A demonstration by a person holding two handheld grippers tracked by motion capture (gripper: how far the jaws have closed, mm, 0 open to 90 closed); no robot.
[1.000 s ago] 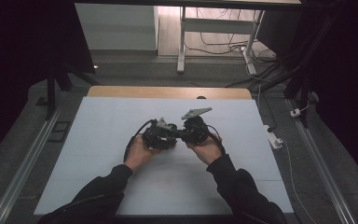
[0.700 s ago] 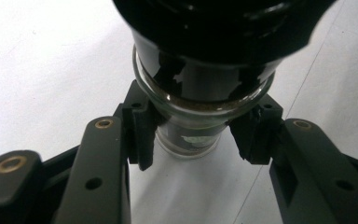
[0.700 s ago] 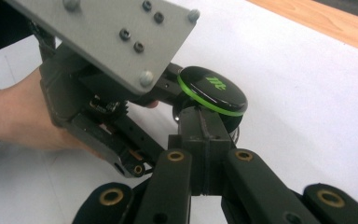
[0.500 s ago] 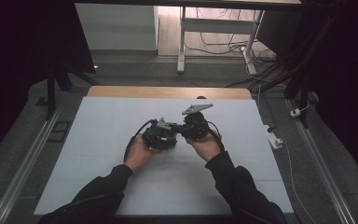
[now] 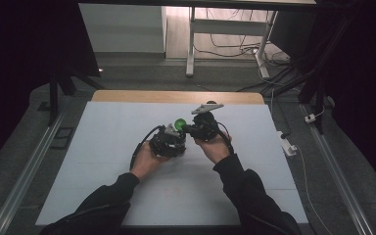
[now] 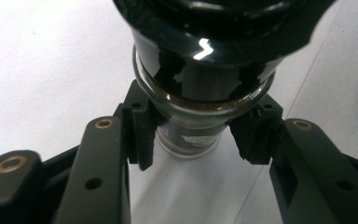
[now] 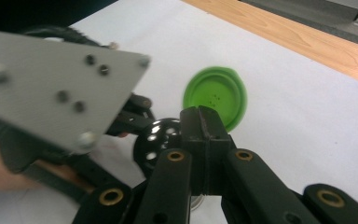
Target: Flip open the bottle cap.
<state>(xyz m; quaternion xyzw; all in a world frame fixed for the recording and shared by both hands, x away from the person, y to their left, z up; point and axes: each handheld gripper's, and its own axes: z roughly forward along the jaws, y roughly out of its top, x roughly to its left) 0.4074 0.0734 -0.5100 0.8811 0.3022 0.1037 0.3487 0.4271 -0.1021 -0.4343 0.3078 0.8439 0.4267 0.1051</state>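
My left gripper (image 6: 196, 128) is shut on the neck of a small glass jar (image 6: 191, 109) with brownish contents and a black top (image 6: 214, 28). In the right gripper view the black top (image 7: 161, 140) shows as a dome with small holes. Beside it a green lid (image 7: 216, 95) stands flipped open. My right gripper (image 7: 204, 122) is shut, its tips pinching the green lid's near edge. From above, both grippers meet at the table's middle: left gripper (image 5: 169, 142), right gripper (image 5: 200, 128), green lid (image 5: 179, 123) between them.
The white table (image 5: 103, 147) has a wooden strip (image 5: 176, 96) along its far edge. A blurred grey plate (image 7: 51, 88) hangs close at the left of the right gripper view. A white power strip (image 5: 289, 145) lies off the table's right side.
The green lid has swung up into sight between the grippers. The right gripper has shifted slightly away from the left one; the left hand has stayed put.
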